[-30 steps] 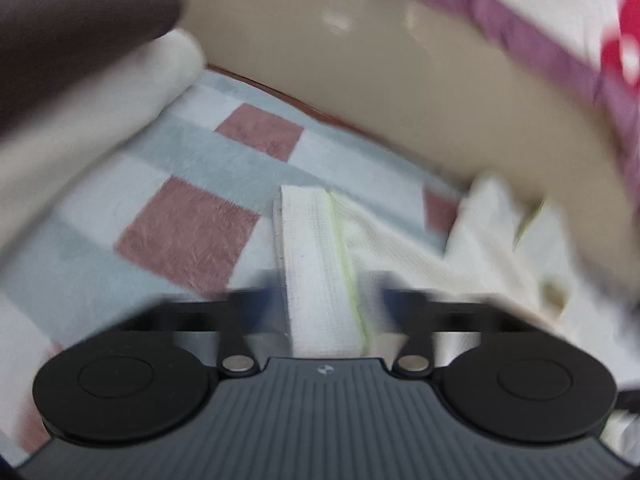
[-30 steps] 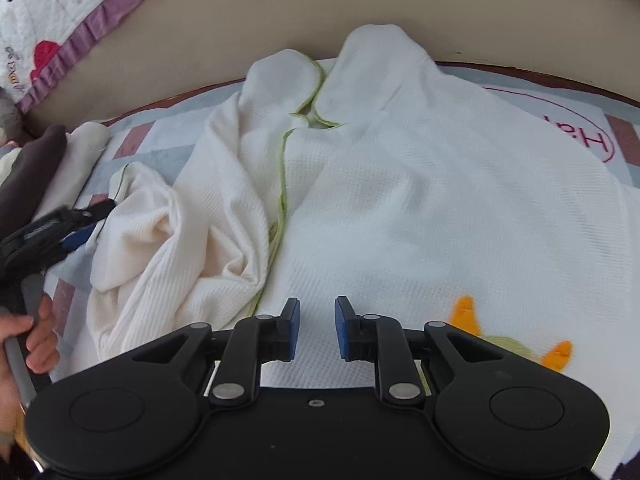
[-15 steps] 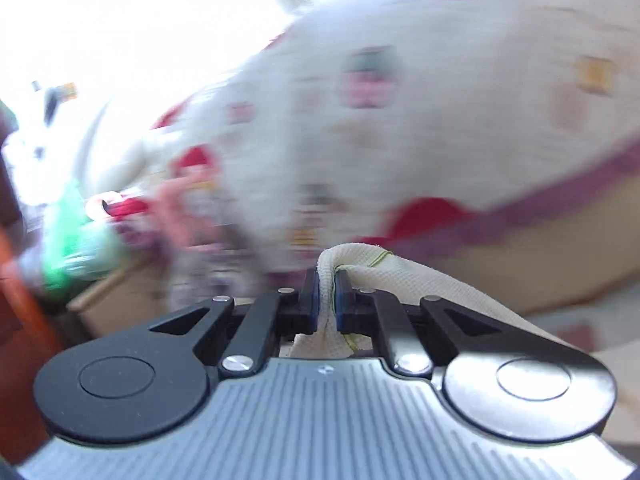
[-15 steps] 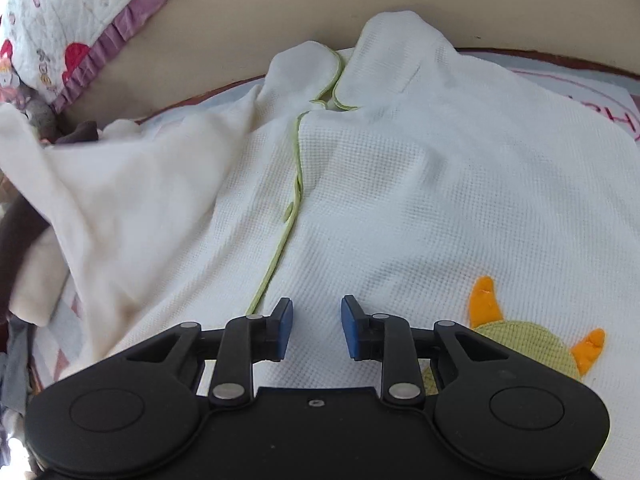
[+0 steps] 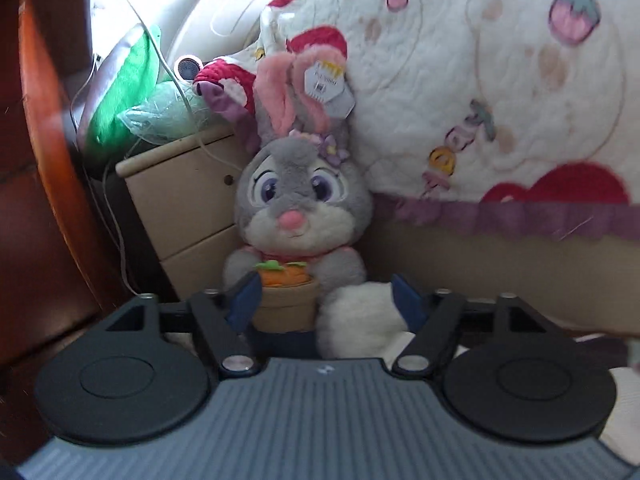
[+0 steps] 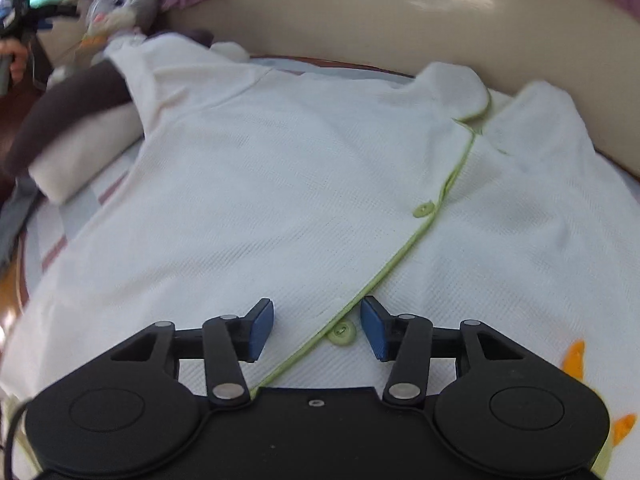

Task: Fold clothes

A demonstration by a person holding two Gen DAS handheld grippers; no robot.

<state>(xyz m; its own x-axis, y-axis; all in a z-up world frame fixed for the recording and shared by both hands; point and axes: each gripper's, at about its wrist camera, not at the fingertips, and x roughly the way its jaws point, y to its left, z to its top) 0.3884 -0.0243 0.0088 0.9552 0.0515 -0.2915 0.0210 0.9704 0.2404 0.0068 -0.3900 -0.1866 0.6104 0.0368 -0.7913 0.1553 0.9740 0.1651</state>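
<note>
Clothes here means one white waffle-knit shirt [image 6: 304, 184] with lime-green piping along its front opening, spread front-up on a checked blanket [image 6: 76, 216] of grey, white and dull red squares. Two round green buttons sit beside the piping; the lower button [image 6: 342, 335] lies between the blue pads of the right gripper [image 6: 317, 330], whose jaws are spread with nothing between them, hovering just over the fabric. An orange and pale green appliqué [image 6: 576, 364] shows at the shirt's right edge. The rounded collar [image 6: 460, 96] lies near a smooth beige bed board [image 6: 360, 12].

At the shirt's upper left, one sleeve [image 6: 132, 52] reaches toward a grey plush rabbit [image 5: 298, 200] with pink-lined ears, a paper tag and a stuffed carrot pot. Beside that sleeve lie a dark brown garment [image 6: 76, 96] and a cream folded cloth [image 6: 84, 152], both soft and rolled.

The left gripper [image 5: 324, 304] points straight at the rabbit, jaws wide apart and empty; in the right wrist view it appears small at the far left, held by a hand [image 6: 16, 58]. Behind the rabbit a quilted white bedspread [image 5: 480, 80] with strawberries and a purple ruffle drapes over the board, and a beige nightstand [image 5: 188, 208] carries green plastic wrapping [image 5: 160, 116] and white cables.
</note>
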